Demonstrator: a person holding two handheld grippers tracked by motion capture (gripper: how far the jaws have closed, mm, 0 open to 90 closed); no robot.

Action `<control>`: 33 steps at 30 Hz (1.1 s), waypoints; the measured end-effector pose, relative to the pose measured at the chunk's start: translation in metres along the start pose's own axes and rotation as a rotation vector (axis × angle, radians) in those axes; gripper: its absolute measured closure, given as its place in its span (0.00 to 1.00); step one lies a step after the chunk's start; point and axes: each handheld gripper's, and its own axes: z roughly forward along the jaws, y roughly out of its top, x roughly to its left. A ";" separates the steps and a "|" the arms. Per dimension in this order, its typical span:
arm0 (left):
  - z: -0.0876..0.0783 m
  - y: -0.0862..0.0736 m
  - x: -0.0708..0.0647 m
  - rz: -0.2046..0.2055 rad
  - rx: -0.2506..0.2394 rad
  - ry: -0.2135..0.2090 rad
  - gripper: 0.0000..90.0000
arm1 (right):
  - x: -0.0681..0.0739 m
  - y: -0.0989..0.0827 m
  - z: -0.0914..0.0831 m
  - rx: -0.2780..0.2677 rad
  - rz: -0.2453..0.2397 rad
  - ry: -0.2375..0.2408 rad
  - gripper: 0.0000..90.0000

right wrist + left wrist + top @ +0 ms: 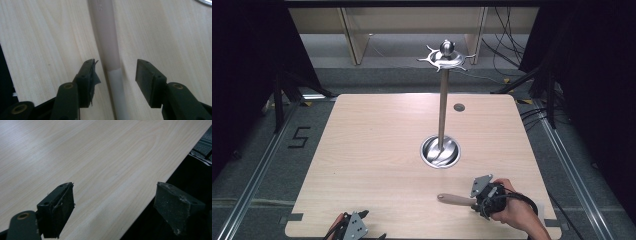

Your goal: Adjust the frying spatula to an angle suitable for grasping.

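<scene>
Loads of open pale wooden tabletop (372,150) on the left and middle. Only blockers: tall steel hook stand with round dish base (441,150) mid-table, plus beige-handled utensil (454,200) lying near the front edge.

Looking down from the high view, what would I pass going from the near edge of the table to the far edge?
Left hand-held gripper at the near edge → right hand-held gripper over the wooden-handled utensil → steel round base of the stand → small grey cable-hole cover near the far edge of the table.
</scene>
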 end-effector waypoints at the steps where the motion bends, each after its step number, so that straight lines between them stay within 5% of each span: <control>1: 0.000 0.000 0.000 -0.002 0.000 0.000 0.17 | 0.000 0.001 0.001 0.008 0.004 -0.004 0.60; 13: -0.002 0.001 0.000 -0.005 0.012 -0.018 0.17 | -0.002 0.011 0.009 0.077 -0.041 0.033 0.71; 14: -0.001 0.001 0.000 0.000 0.009 -0.011 0.17 | -0.004 0.012 0.010 0.069 -0.072 0.038 0.72; 33: 0.000 0.000 -0.001 -0.008 -0.005 -0.010 0.17 | -0.010 0.021 0.014 0.164 -0.071 0.073 0.82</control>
